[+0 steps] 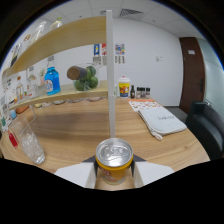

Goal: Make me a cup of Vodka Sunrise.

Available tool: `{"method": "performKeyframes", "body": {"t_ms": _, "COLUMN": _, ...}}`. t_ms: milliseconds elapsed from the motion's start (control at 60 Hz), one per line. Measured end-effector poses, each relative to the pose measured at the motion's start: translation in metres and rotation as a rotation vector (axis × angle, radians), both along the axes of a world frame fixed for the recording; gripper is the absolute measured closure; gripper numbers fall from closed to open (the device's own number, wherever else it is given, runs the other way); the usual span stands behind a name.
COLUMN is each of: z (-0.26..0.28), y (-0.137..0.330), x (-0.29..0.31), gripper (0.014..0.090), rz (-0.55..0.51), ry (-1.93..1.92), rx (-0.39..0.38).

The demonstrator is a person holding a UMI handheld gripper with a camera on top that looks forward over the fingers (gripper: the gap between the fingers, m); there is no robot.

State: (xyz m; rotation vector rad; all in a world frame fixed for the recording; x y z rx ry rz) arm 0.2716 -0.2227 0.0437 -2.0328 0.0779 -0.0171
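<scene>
A yellow drink can (114, 162) with a silver top and unopened tab stands upright between my two white fingers (75, 176). Both fingers press against its sides, so my gripper (114, 176) is shut on the can, held just above the wooden table (85, 131). To the left of the fingers stands a clear glass (29, 141) with ice in it. A small red object (13, 139) sits just beyond the glass.
A wooden shelf unit (65, 95) runs along the left with a blue bottle (52, 80), a bowl of green fruit (86, 78) and jars. A white post (110, 75) rises straight ahead. Small bottles (132, 92) stand at the table's far end, a white bag (160, 121) lies right, and a black chair (206, 125) stands beyond.
</scene>
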Motion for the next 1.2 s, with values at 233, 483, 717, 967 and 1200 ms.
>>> {"method": "performKeyframes", "body": {"t_ms": 233, "z": 0.008, "y": -0.017, "x": 0.018, "gripper": 0.019, "rz": -0.131, "ry": -0.039, "rx": -0.074}}
{"method": "performKeyframes", "body": {"t_ms": 483, "z": 0.099, "y": -0.054, "x": -0.015, "gripper": 0.0188, "rz": -0.175, "ry": -0.054, "rx": 0.029}}
{"method": "performKeyframes", "body": {"t_ms": 717, "z": 0.134, "y": -0.08, "x": -0.114, "gripper": 0.0189, "rz": -0.088, "ry": -0.036, "rx": 0.095}}
{"method": "performKeyframes", "body": {"t_ms": 967, "z": 0.11, "y": -0.084, "x": -0.204, "gripper": 0.0186, "rz": -0.033, "ry": 0.019, "rx": 0.06}}
{"method": "performKeyframes", "body": {"t_ms": 1200, "z": 0.155, "y": -0.037, "x": -0.266, "gripper": 0.0184, "rz": 0.052, "ry": 0.03, "rx": 0.146}}
